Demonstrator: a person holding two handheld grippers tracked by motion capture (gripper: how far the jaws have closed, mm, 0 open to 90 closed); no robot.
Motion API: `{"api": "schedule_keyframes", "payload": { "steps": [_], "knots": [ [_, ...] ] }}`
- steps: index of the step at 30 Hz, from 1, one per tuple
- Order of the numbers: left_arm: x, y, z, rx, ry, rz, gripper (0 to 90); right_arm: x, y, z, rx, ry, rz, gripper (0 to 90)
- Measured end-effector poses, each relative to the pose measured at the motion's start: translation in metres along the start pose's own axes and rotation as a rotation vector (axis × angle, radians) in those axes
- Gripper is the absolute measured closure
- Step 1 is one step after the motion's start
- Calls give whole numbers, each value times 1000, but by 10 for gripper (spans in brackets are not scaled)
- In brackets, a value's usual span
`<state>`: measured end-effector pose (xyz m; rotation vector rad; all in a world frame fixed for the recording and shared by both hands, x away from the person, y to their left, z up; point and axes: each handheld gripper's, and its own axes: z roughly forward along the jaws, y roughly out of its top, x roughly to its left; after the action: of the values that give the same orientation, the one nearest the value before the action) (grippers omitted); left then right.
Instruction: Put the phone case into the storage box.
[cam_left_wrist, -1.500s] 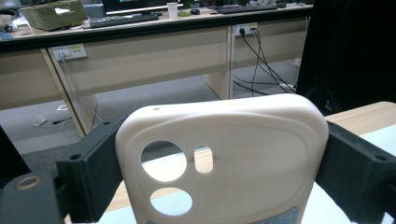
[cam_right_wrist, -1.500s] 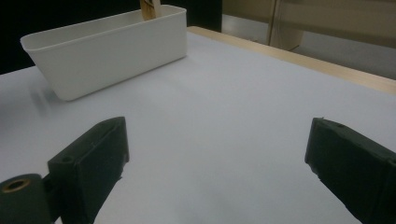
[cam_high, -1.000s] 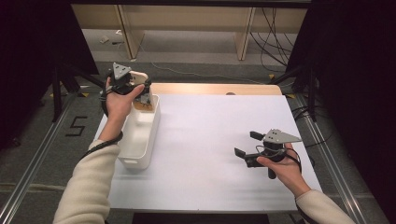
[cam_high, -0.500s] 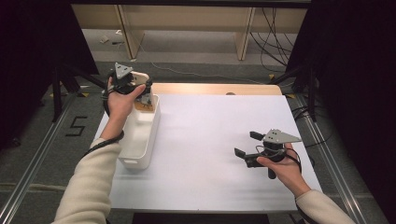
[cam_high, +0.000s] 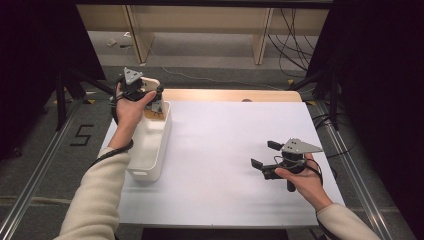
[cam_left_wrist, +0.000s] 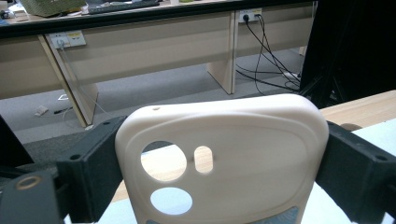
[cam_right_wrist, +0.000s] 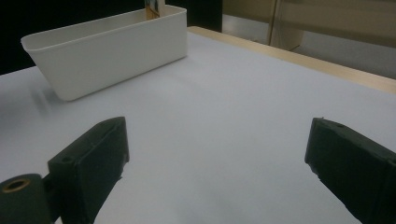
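A cream phone case (cam_left_wrist: 224, 154) with round camera cut-outs stands upright between the jaws of my left gripper (cam_left_wrist: 226, 156), which is shut on its two long sides. In the high view that left gripper (cam_high: 156, 95) holds the case (cam_high: 150, 82) over the far end of a white plastic bin (cam_high: 159, 145) at the table's left side. My right gripper (cam_high: 264, 154) hovers low over the right part of the white table (cam_high: 220, 135). It is open with nothing between its jaws, and the right gripper (cam_right_wrist: 224, 144) points toward the bin (cam_right_wrist: 112, 51).
A wooden strip (cam_high: 225, 95) runs along the table's far edge. Beyond it are desk legs and cables on the floor (cam_high: 295, 45). Metal rails (cam_high: 360, 170) flank the table. Bare white surface lies between the bin and my right hand.
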<state>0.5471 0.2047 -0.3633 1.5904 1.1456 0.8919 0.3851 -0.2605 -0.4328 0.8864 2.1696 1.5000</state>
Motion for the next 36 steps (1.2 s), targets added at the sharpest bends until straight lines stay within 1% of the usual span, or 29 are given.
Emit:
{"api": "schedule_keyframes", "payload": {
  "steps": [9, 17, 22, 36],
  "knots": [
    [0, 0, 2, 0, 2, -5, 98, 0, 0, 0, 1, 0, 0, 73],
    [-1, -1, 5, 9, 0, 3, 98, 0, 0, 0, 2, 0, 0, 73],
    [-1, -2, 7, 13, 2, 2, 98, 1, 0, 0, 3, 1, 0, 73],
    [1, -4, 10, 21, 7, 0, 97, 0, 0, 0, 4, 1, 0, 73]
  ]
}}
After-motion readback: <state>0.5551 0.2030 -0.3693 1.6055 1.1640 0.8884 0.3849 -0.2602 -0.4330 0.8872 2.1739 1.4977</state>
